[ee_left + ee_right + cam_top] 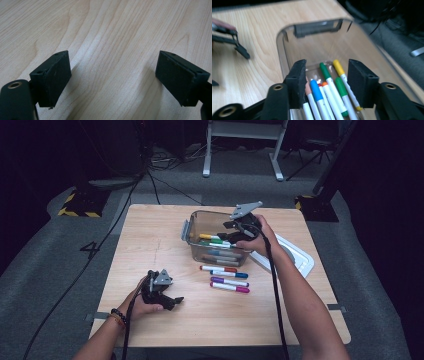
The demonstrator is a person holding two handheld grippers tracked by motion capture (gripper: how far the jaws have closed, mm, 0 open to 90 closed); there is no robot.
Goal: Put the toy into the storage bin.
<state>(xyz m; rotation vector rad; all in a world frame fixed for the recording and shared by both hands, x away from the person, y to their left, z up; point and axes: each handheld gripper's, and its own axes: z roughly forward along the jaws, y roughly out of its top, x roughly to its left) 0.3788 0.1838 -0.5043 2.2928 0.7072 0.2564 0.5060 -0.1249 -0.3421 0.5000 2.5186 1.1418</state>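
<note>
A clear plastic box [192,227] stands at the back middle of the wooden table [150,240] and holds several coloured markers [215,240]. My right gripper [227,232] hangs over the box's right side. Its jaws stand apart with nothing between the pads. In the right gripper view the gripper [325,82] looks down into the box [317,27] at green, yellow, blue and orange-capped markers [329,92]. Several more markers [227,277] lie in a row on the table in front of the box. My left gripper [175,301] rests low at the front left, open [112,80] over bare wood.
A white lid [300,257] lies to the right of the box, by the table's right edge. The left gripper [234,42] also appears far off in the right gripper view. Dark floor, cables and stand legs surround the table.
</note>
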